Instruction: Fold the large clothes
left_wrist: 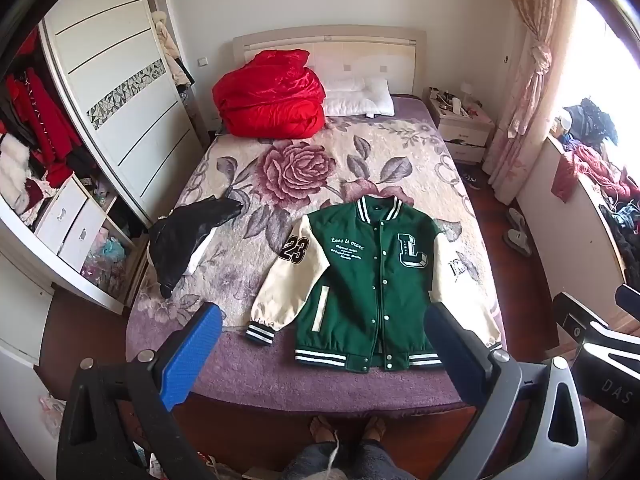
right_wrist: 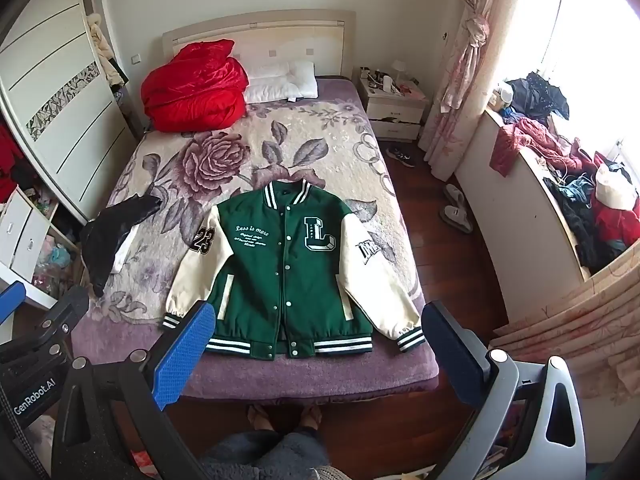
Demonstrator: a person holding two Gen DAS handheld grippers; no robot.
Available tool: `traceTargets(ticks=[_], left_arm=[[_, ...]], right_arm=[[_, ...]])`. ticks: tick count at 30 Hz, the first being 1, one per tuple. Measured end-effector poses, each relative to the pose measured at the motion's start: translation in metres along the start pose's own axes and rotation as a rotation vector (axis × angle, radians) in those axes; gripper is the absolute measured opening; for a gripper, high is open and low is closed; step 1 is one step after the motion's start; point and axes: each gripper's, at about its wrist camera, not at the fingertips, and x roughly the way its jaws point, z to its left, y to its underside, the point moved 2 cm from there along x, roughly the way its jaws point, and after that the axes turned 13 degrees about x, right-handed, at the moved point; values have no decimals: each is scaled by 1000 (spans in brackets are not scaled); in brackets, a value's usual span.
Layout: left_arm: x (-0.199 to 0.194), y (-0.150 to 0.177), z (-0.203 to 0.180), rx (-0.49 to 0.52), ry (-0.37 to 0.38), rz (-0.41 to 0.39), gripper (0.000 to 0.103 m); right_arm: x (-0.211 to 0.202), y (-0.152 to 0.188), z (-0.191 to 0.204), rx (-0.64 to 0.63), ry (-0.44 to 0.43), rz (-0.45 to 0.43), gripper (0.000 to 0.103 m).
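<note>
A green varsity jacket (left_wrist: 372, 276) with cream sleeves lies flat, front up and buttoned, near the foot of the bed (left_wrist: 248, 376); it also shows in the right wrist view (right_wrist: 288, 268). My left gripper (left_wrist: 324, 324) is open and empty, held above the foot of the bed. My right gripper (right_wrist: 316, 324) is open and empty, at the same height to the right. Both stay clear of the jacket.
A black garment (left_wrist: 188, 240) lies at the bed's left edge. A red quilt (left_wrist: 272, 100) and white pillow (left_wrist: 360, 96) sit by the headboard. A wardrobe (left_wrist: 116, 92) stands left, a nightstand (right_wrist: 394, 108) and cluttered window ledge (right_wrist: 568, 184) right. Slippers (right_wrist: 456, 208) lie on the floor.
</note>
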Motion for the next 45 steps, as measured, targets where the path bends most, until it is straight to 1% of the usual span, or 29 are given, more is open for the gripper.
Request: traceTargets(ticks=[2,10,11,14,26,37,40,45], left_arm=[[0,0,-1,5,-6,7,103],[-3,0,-4,-7,10,5,103],[-3,-1,-4,-10,11,6,103],[-2,-2,-1,-11,12,4,103],[-3,-5,-5,-16,24,2,103],[-4,-6,-6,-17,25,0,103],[-4,-7,-7,-18,25,-1,103],[-5,-7,-7,-17,23,-2,103]], right_arm=[[0,0,1,-5,-2,2,103],[-3,0,1,0,6,4,103],[4,3,2,-4,9,2,103],[4,5,2,-1,10,-2,103],[-2,-5,1,-6,8,-3,103],[-3,-3,1,-7,8,-5,103],[-8,-11,-1,-9,7,-7,103],[-8,-9,-1,-7,4,-7,103]])
